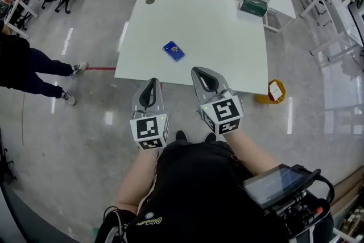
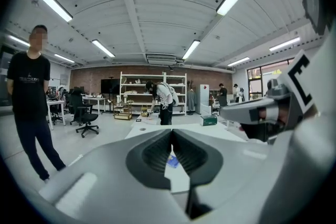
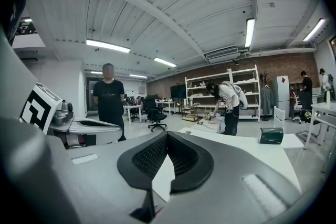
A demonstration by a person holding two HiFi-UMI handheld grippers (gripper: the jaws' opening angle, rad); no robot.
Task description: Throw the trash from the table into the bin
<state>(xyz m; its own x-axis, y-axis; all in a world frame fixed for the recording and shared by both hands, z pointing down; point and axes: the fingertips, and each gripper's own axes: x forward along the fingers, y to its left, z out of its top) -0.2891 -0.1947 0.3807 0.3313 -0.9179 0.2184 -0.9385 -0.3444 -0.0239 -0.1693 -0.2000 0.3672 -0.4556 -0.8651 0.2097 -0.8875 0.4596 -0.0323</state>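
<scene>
Head view is showing a blue packet (image 1: 173, 50) lying mid-way across the table (image 1: 227, 60), probably light, crinkly and slippery, best pinched by an edge, while left gripper (image 1: 152, 83) and right gripper (image 1: 200, 74) are hovering clenched, empty, near its front edge.

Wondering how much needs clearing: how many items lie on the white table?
3: flat blue packet mid-table, dark green box at far right corner, small round dark disc at far left corner.
</scene>
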